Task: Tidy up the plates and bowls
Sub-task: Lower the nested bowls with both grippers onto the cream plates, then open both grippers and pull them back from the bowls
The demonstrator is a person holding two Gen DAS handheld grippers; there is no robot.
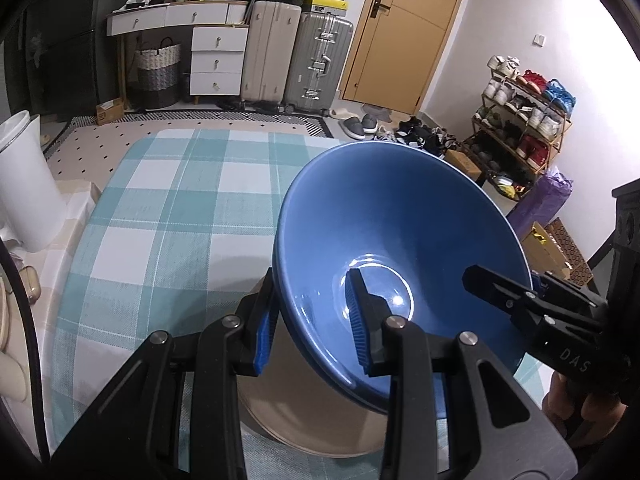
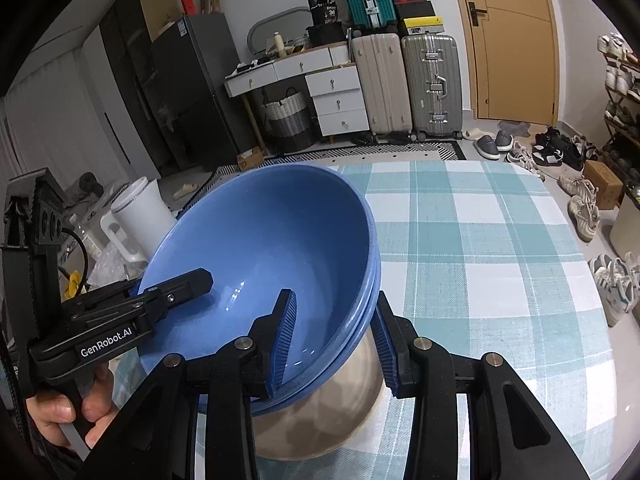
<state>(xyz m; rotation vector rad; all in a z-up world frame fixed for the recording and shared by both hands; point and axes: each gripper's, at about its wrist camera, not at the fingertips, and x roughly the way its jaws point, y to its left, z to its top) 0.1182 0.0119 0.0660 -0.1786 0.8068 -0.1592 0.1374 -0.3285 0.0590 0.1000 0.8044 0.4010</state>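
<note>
Both grippers clamp the rim of nested blue bowls: the left gripper on one side, the right gripper opposite, each with one finger inside. Beneath them, beige plates lie on the checked tablecloth.

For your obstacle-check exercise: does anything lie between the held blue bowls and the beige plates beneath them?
Nothing visible does. The blue bowls, clamped at opposite rims by the left gripper and right gripper, hang tilted directly over the beige plates, whose exposed surface looks bare.
</note>
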